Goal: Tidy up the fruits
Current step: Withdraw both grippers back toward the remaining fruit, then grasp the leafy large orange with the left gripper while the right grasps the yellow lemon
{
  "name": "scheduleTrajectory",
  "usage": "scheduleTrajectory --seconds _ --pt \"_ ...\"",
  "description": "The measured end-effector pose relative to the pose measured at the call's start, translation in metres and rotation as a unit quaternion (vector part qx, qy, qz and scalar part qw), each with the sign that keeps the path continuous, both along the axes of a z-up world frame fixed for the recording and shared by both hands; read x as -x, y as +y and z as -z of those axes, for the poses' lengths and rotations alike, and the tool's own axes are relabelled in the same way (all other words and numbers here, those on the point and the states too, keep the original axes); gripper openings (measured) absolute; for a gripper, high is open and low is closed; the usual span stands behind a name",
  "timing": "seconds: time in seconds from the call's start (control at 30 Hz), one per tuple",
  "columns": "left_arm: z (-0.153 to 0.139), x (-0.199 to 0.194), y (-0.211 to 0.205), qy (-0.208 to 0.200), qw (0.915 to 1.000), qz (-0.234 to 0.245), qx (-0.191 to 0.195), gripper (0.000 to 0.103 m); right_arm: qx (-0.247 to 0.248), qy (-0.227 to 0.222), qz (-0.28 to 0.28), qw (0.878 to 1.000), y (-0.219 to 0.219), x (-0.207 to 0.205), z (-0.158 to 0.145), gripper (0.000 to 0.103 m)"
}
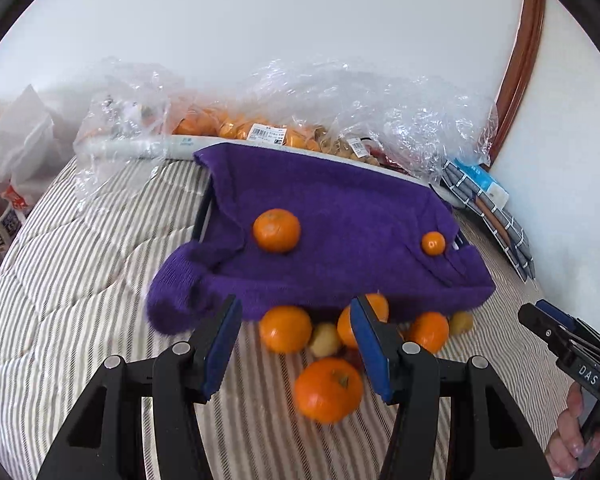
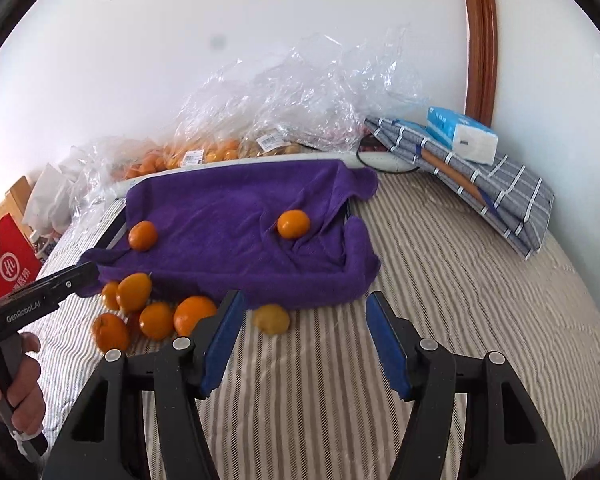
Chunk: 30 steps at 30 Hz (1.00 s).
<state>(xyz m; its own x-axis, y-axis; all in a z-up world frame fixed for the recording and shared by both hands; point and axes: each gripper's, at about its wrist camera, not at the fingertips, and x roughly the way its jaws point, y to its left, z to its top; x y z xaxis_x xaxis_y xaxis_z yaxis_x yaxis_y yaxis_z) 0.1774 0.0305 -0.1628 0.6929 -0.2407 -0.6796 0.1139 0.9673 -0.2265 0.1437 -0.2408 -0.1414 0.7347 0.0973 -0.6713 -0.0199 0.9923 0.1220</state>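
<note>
While open, left hand-held gripper point(image 1: 296, 342) faces orange point(image 1: 328, 389).

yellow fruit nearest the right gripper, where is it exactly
In the right wrist view the yellow fruit lies on the striped bedding, just off the purple towel front edge, right of the orange pile.

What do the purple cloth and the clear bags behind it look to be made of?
Purple cloth: looks like terry or microfibre towelling, with a matte, fuzzy nap and soft rounded folds. Clear bags: thin plastic film, glossy and see-through, with sharp crinkles that catch white glints and oranges showing through; the exact plastic cannot be told.
</note>
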Motion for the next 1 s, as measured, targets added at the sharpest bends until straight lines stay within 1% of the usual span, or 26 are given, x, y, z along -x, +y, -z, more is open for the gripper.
scheduleTrajectory --seconds 0.13,0.2,0.23,0.27,0.3,0.37,0.43,0.5,0.67,0.8,0.9,0.93,0.97,1.0 --pt "0.006 0.010 0.013 0.027 0.9996 -0.004 0.010 0.054 -0.010 0.014 0.002 1.000 0.001 0.008 0.004 0.061" --pt "0.011 0.017 0.021 0.031 0.9994 -0.012 0.014 0.054 -0.015 0.019 0.001 1.000 0.002 0.013 0.006 0.059" --pt "0.014 0.021 0.026 0.033 0.9991 -0.016 0.020 0.058 -0.018 0.022 0.001 1.000 0.001 0.016 0.007 0.058" --pt "0.017 0.023 0.030 0.036 0.9989 -0.016 0.025 0.063 -0.021 0.024 0.001 0.999 0.001 0.018 0.008 0.058" --pt "0.021 0.024 0.033 0.041 0.9986 -0.015 0.031 0.065 -0.022 0.030 0.000 0.999 0.001 0.020 0.011 0.058" --pt "0.027 0.025 0.038 0.053 0.9978 -0.011 0.040 0.065 -0.018 0.037 -0.001 0.999 0.002 0.023 0.015 0.058" --pt "0.030 0.026 0.040 0.056 0.9976 -0.010 0.040 0.065 -0.015 0.037 -0.003 0.999 0.003 0.027 0.019 0.058" --pt "0.030 0.026 0.036 0.051 0.9979 -0.003 0.038 0.065 -0.016 0.038 -0.005 0.999 0.003 0.028 0.023 0.058" --pt "0.032 0.030 0.019 0.045 0.9962 0.042 0.062 0.065 -0.029 0.042 -0.005 0.999 0.002 0.028 0.035 0.058" --pt "0.038 0.024 -0.005 0.053 0.9954 0.061 0.051 0.065 -0.044 0.054 -0.008 0.998 0.001 0.026 0.043 0.058" --pt "0.043 0.019 -0.016 0.060 0.9957 0.060 0.037 0.063 -0.056 0.058 -0.012 0.997 0.001 0.026 0.044 0.058" --pt "0.044 0.019 -0.019 0.060 0.9956 0.061 0.037 0.053 -0.055 0.054 -0.010 0.997 0.001 0.027 0.043 0.058" --pt "0.045 0.018 -0.020 0.059 0.9959 0.058 0.035 0.049 -0.050 0.048 -0.009 0.998 0.001 0.027 0.043 0.058" --pt "0.045 0.019 -0.021 0.055 0.9967 0.052 0.028 0.042 -0.045 0.045 -0.007 0.998 0.002 0.026 0.043 0.058"
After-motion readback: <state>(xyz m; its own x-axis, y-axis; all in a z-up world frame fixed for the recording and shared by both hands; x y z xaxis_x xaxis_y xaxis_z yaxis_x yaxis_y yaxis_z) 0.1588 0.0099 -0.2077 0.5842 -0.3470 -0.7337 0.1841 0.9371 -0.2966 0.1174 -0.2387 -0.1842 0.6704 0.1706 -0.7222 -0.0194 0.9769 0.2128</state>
